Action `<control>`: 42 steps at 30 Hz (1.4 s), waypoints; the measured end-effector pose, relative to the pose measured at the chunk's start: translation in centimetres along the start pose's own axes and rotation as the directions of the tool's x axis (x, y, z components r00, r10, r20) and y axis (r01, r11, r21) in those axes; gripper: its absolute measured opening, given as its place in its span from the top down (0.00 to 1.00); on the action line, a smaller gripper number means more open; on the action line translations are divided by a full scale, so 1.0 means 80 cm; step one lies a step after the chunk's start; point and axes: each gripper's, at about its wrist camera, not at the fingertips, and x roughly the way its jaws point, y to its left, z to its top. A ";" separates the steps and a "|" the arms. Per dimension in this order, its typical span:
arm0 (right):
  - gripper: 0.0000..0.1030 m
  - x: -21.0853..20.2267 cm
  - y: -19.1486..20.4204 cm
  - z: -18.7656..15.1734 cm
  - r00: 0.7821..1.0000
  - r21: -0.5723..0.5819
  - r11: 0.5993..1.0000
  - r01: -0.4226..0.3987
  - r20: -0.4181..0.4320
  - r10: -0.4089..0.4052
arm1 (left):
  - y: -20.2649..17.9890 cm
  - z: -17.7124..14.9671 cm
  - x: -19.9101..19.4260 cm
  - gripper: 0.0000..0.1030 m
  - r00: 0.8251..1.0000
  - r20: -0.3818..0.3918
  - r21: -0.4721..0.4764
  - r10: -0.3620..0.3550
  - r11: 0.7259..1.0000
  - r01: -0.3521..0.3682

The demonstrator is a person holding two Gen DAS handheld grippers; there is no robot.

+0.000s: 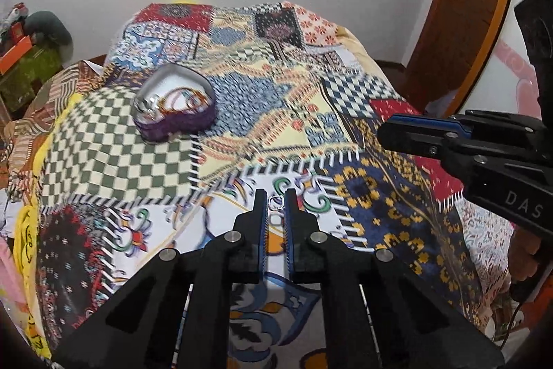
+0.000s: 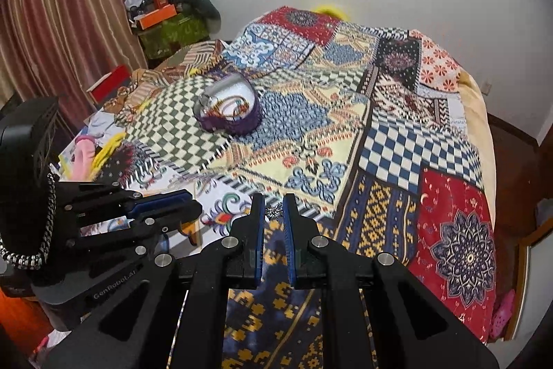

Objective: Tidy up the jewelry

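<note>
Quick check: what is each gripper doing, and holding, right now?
Left gripper: jaws shut on a small silver ring.
Right gripper: jaws shut on a small sparkly silver piece.

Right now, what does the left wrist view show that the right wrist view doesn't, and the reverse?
Only the left wrist view shows the small silver ring pinched at the left gripper fingertips, and the wooden headboard.

Only the right wrist view shows the sparkly silver stud held by the right gripper, the striped curtain and a chain bracelet.

Both show the patchwork bedspread and the purple heart-shaped jewelry box, open, bangles inside.
</note>
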 end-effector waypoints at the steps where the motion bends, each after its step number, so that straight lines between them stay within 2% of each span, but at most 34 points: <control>1: 0.91 -0.002 0.002 0.003 1.000 -0.002 1.000 0.001 0.008 -0.001 | 0.004 0.003 -0.004 0.93 1.000 0.010 -0.008 0.001 1.000 -0.001; 12: 0.91 -0.020 0.024 0.048 0.995 -0.022 1.000 -0.017 0.101 0.020 | 0.041 0.037 -0.038 0.93 0.993 0.110 -0.045 0.053 0.998 -0.049; 24: 0.91 -0.018 0.047 0.091 0.985 -0.054 0.997 -0.049 0.165 0.057 | 0.077 0.078 -0.066 0.93 0.971 0.213 -0.051 0.105 0.994 -0.096; 35: 0.91 0.014 0.066 0.120 0.982 -0.085 0.994 -0.075 0.166 0.089 | 0.118 0.098 -0.049 0.93 0.967 0.226 -0.082 0.118 0.991 -0.102; 42: 0.91 0.051 0.070 0.138 0.987 -0.083 0.993 -0.083 0.131 0.093 | 0.143 0.101 -0.014 0.93 0.976 0.181 -0.118 0.121 0.988 -0.100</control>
